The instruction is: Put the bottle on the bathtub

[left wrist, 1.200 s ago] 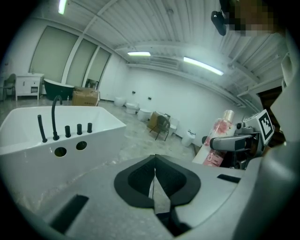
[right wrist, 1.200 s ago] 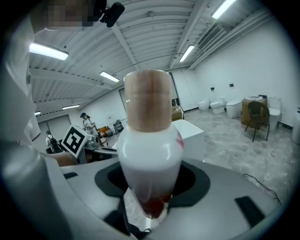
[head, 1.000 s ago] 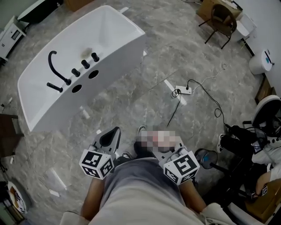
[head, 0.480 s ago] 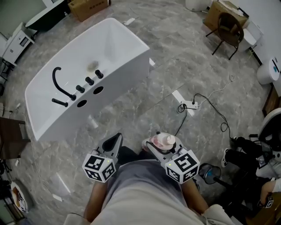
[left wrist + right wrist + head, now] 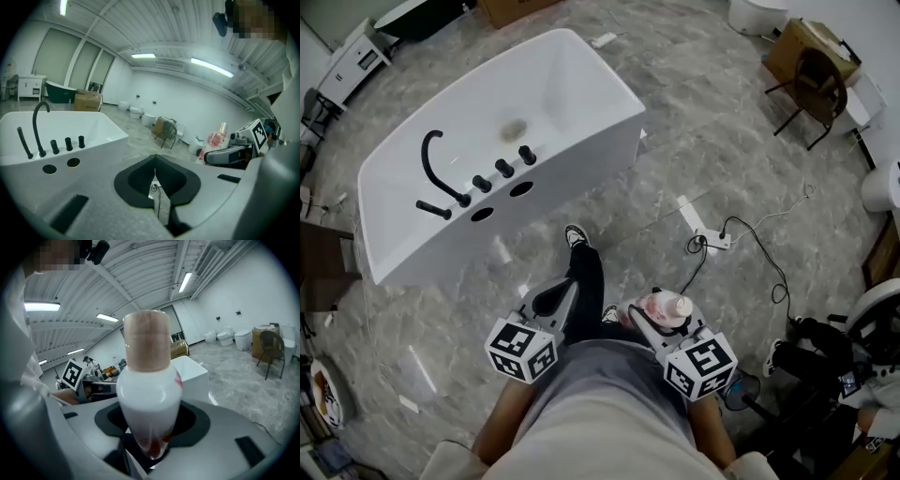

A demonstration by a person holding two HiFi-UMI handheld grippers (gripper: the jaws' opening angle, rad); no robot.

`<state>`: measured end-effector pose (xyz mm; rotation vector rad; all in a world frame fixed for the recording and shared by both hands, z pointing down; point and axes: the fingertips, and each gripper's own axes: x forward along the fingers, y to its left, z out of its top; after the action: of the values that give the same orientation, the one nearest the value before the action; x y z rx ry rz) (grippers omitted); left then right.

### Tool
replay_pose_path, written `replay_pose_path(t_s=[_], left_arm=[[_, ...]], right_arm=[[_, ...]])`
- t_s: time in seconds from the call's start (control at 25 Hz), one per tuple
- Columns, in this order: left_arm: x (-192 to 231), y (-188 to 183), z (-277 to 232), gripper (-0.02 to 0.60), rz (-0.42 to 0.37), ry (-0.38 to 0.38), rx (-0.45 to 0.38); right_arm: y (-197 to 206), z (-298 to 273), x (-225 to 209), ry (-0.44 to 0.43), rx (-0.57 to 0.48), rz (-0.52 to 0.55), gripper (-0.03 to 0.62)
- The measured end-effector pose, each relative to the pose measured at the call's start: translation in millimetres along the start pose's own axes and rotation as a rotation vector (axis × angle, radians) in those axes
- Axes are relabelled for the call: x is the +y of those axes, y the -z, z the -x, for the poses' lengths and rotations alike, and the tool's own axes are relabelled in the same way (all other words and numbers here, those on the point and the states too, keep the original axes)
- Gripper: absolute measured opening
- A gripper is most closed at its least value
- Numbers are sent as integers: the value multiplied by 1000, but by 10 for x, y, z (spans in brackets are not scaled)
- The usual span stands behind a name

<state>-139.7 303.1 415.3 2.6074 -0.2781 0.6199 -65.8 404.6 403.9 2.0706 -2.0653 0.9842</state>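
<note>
A white bottle (image 5: 149,399) with a beige cap and pink print stands upright in my right gripper (image 5: 150,446), whose jaws are shut on its lower body. In the head view that bottle (image 5: 664,307) sits just ahead of my right gripper (image 5: 649,316), low and right of centre. My left gripper (image 5: 551,302) is beside it, jaws shut with nothing between them (image 5: 154,185). The white bathtub (image 5: 572,112) lies ahead at upper left, with a black faucet (image 5: 436,169) and black knobs on its near rim. From the left gripper view the bottle (image 5: 215,139) shows at right.
A power strip with black cable (image 5: 717,242) lies on the grey marble floor to the right. A brown chair (image 5: 814,94) and cardboard boxes stand far right. Dark equipment (image 5: 811,352) crowds the lower right. My shoe (image 5: 577,236) is between me and the tub.
The view has shifted toward the bathtub, which now sits nearer and more central. My foot has stepped forward. Both grippers keep their hold and spacing.
</note>
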Motion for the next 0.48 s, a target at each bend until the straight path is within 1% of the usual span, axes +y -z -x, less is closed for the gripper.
replay_pose_path(t_s=[0.12,0.24,0.36,0.48], left_arm=[[211,-192,-217,8,2,7,-3],[431,-418,-445,8,-16,17,2],[712,-707,-638,8,-25,15,-6],[1010,-1060,-810,8,-22,14,-28]], right_arm=[[-200,-222,-138,8,12,34,212],[-421,-454,-294,15,9,26,212],[-665,-750,-421,23,13,24,212],[-896,-1099,-582,43,43,17,212]])
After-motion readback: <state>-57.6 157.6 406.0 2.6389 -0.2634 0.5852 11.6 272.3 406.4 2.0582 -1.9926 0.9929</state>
